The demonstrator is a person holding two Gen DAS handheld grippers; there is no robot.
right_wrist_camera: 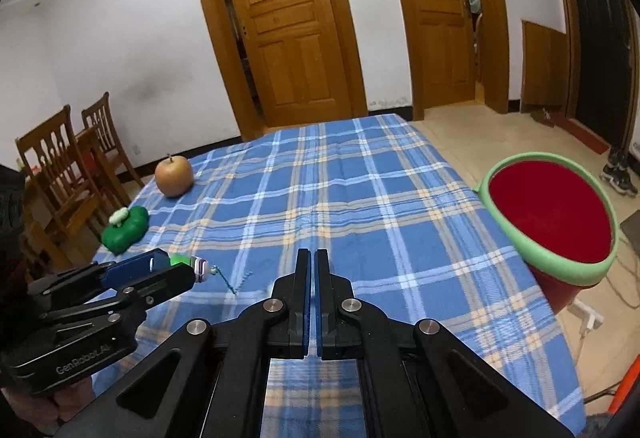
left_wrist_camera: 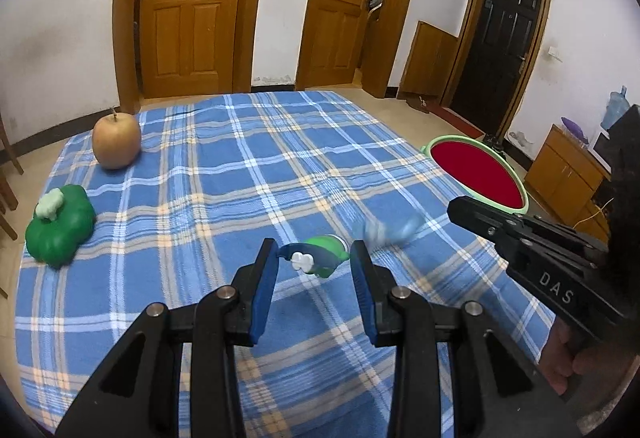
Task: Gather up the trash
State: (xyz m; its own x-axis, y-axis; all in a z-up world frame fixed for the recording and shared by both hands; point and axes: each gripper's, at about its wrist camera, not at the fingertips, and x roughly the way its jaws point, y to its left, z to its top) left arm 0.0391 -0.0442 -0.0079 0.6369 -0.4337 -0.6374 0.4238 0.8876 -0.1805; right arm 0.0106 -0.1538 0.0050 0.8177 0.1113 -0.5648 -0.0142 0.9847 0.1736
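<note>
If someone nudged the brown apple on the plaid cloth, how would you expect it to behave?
The apple is round and stands stem-up, so it would probably roll. The plaid tablecloth looks soft, which may slow it. It sits close to the table's edge, so it could roll off.

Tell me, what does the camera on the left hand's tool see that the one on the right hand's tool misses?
Only the left wrist view shows a blue water jug by the far wall and a purple dish on a cabinet.

Only the right wrist view shows wooden chairs and shoes on the floor.

Both show the plaid tablecloth, apple, green toy pepper, red bin, and the small green item at the left gripper.
</note>
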